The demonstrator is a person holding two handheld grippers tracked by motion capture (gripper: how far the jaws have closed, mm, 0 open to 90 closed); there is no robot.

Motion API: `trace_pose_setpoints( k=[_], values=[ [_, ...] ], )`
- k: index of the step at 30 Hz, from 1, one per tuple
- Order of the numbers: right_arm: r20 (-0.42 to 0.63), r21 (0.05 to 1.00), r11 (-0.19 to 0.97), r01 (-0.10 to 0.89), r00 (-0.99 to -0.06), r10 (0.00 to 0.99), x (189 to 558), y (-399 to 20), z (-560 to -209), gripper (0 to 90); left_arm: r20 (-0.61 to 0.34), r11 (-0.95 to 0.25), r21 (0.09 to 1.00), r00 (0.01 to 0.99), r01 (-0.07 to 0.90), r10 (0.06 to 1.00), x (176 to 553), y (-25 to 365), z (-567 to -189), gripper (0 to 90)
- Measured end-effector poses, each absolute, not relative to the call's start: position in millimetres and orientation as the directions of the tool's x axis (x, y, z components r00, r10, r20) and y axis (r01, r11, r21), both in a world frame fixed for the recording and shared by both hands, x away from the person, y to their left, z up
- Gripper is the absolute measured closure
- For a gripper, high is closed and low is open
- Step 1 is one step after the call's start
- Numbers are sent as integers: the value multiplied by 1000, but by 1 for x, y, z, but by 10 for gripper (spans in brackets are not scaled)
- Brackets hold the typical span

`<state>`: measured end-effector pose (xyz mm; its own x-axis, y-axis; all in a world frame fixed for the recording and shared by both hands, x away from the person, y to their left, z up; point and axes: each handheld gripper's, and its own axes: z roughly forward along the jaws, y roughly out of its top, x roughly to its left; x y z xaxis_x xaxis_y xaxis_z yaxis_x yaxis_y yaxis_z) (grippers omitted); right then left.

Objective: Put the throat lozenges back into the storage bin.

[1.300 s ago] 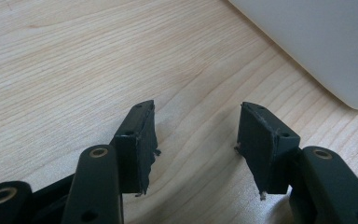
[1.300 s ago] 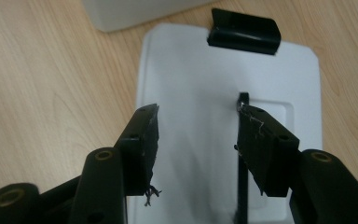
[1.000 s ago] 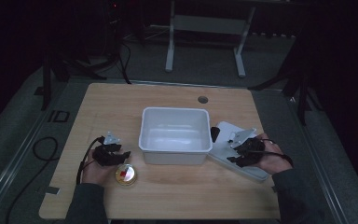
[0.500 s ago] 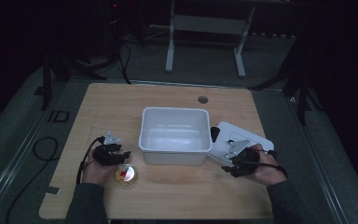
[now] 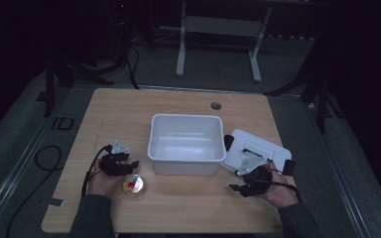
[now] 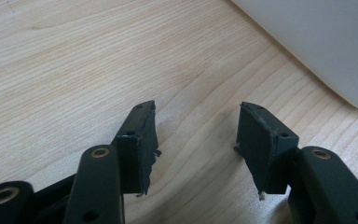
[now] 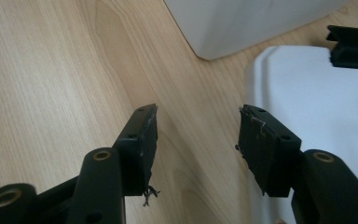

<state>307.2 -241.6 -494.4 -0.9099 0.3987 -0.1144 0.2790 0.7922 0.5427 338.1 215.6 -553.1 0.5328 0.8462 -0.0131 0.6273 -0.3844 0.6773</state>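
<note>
Lid (image 5: pixel 258 151), white, lies at lower right of the high view, just beside the right gripper (image 5: pixel 243 184), whose empty jaws have just been opening. Left gripper (image 5: pixel 124 166) gapes empty near the bin (image 5: pixel 186 148), above a small tin (image 5: pixel 134 185).

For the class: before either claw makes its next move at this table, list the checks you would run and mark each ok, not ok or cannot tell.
1. Left claw empty, jaws apart over bare wood: ok.
2. Right claw empty, jaws apart and just opened wider, nothing between them: ok.
3. White bin upright with open top, nothing seen inside: ok.
4. White lid lies flat on the table beside the bin, under the right claw's far jaw: ok.
5. Small round container sits next to the left hand; whether they touch: cannot tell.
6. Latches on the lid free to grip: cannot tell.
</note>
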Motion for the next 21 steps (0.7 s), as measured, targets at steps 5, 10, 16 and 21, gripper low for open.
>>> trace_pose_setpoints(
  k=[5,10,16,21],
  values=[
    [-91,553,773,310,-900,426,303,-239,-504,460,0,-394,668,530,631,848,337,215,-551,487],
    [-71,577,754,314,-900,429,298,-235,-511,460,-12,-387,673,533,630,846,336,215,-550,482],
    [-50,597,724,345,-885,463,294,-230,-529,453,-29,-368,693,534,620,845,329,214,-538,469],
    [-45,618,697,365,-868,494,295,-228,-540,425,-49,-360,698,543,619,838,323,218,-531,463]
  ],
)
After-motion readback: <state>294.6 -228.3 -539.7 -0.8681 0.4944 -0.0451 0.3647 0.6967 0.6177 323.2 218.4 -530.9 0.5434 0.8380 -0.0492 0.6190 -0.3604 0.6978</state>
